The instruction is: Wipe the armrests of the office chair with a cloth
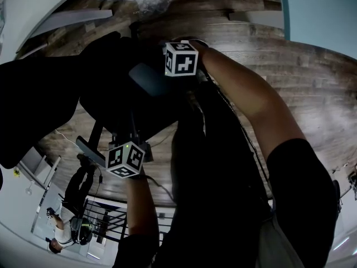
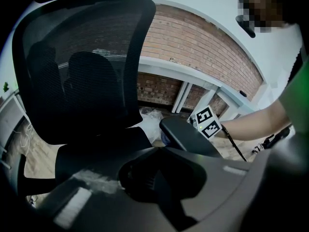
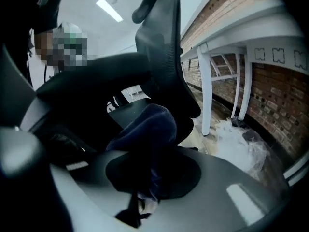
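The black mesh office chair (image 2: 82, 71) fills the left gripper view and the left of the head view (image 1: 39, 105). Its grey armrest pad (image 1: 146, 78) lies just left of my right gripper's marker cube (image 1: 181, 58). My right gripper (image 3: 145, 190) is shut on a dark blue cloth (image 3: 149, 129), which bulges ahead of the jaws beside the armrest. From the left gripper view the same armrest (image 2: 188, 137) shows with the cube (image 2: 208, 122) behind it. My left gripper (image 2: 161, 187) hangs lower, by the chair's near side (image 1: 125, 159), with its dark jaws together and nothing between them.
White desk legs (image 3: 205, 86) and a brick wall (image 3: 275, 95) stand behind the chair. Crumpled clear plastic (image 3: 236, 139) lies on the wooden floor (image 1: 301, 77). Another person (image 1: 67, 222) stands at the head view's lower left near a railing.
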A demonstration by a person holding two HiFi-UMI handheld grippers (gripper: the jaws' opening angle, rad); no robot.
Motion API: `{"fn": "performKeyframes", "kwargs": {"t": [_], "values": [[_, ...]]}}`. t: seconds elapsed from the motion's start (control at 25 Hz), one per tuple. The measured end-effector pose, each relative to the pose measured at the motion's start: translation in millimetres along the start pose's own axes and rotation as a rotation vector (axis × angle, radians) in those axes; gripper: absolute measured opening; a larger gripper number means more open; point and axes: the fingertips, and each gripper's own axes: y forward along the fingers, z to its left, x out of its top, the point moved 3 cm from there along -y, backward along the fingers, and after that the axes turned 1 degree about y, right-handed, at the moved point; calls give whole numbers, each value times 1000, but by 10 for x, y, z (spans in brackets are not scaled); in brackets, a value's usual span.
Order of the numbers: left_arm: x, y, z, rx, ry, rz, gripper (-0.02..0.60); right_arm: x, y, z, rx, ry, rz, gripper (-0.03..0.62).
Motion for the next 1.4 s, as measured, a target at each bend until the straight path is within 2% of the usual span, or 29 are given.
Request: {"fn": "performKeyframes", "kwargs": {"t": [0.16,0.28,0.64,0.8,0.88,1.0,1.16,1.4], "values": [[-11,41,65,5,4,2,6,-209,121,-127,50,72,-1,53],[-36,85,141,8,4,2,6,-376,247,-202,53,64,34,52],[-212,265,267,19,-1,25,6,-719,619,-442,-26,65,112,53],[-245,298,277,16,-3,30,6,-951,714,-475,-95,175,145,54],[-253,290,273,10,-3,32,6,-1037,711,-425,-101,233,146,54],[-271,276,279,4,-6,39,6,-1128,690,-222,-45,289,154,54],[-272,233,202,-14,-20,39,6,-1035,562,98,31,295,108,54],[-269,146,22,-54,-14,35,6,-737,85,442,126,186,28,54]]}}
